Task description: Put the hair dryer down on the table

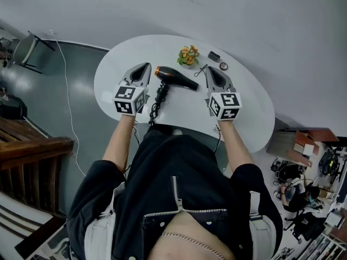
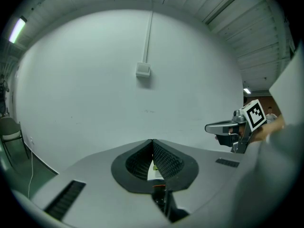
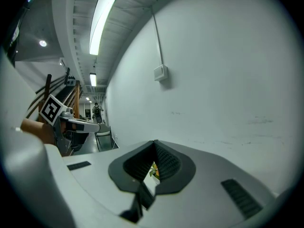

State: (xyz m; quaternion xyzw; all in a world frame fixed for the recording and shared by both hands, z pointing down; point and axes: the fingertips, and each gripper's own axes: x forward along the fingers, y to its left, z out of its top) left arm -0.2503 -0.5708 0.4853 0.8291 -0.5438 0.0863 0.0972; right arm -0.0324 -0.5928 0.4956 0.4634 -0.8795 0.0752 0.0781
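The hair dryer [image 1: 176, 78] is black with an orange rear end. It lies on the white oval table [image 1: 249, 104], and its handle and coiled cord [image 1: 156, 108] run toward the near edge. My left gripper [image 1: 146, 65] hovers just left of it, shut and empty. My right gripper [image 1: 208, 68] is just right of the nozzle, also shut and empty. In the left gripper view the jaws [image 2: 152, 140] meet at the tip with nothing held. The right gripper view shows the same of its gripper [image 3: 155, 141]. Neither gripper touches the dryer.
A small pot of orange flowers [image 1: 188, 56], a little black item [image 1: 213, 56] and a round object [image 1: 223, 66] sit at the table's far side. A chair [image 1: 27, 50] stands far left on the grey floor. Wooden furniture [image 1: 32, 145] is at the left.
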